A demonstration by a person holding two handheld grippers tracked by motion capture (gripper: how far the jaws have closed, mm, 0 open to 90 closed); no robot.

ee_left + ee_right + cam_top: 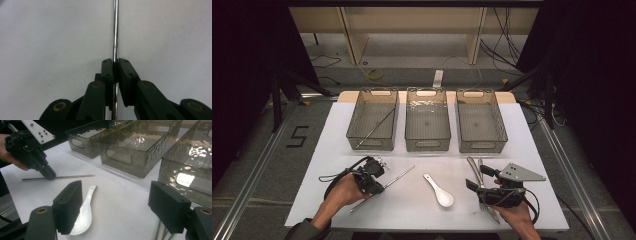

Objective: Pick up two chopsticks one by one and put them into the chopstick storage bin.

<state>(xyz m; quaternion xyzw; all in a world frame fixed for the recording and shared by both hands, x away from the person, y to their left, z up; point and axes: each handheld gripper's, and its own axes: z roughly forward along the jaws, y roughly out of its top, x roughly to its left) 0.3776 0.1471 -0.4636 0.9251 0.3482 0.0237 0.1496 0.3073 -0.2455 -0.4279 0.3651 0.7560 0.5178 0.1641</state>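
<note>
Left hand-held gripper (115,65) clamped tight on metal chopstick (115,30); right hand-held gripper (117,205) wide open, empty.

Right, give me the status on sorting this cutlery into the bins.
Done: one chopstick already lies in the left bin. In hand: the left claw is shut on the second chopstick, flat on the table. Left: the white spoon and tongs; the right claw is open.

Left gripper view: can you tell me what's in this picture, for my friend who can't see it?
Two black jaws of the left gripper are shut on a thin shiny metal chopstick. The chopstick runs straight up the middle of the picture, over a plain white table.
</note>
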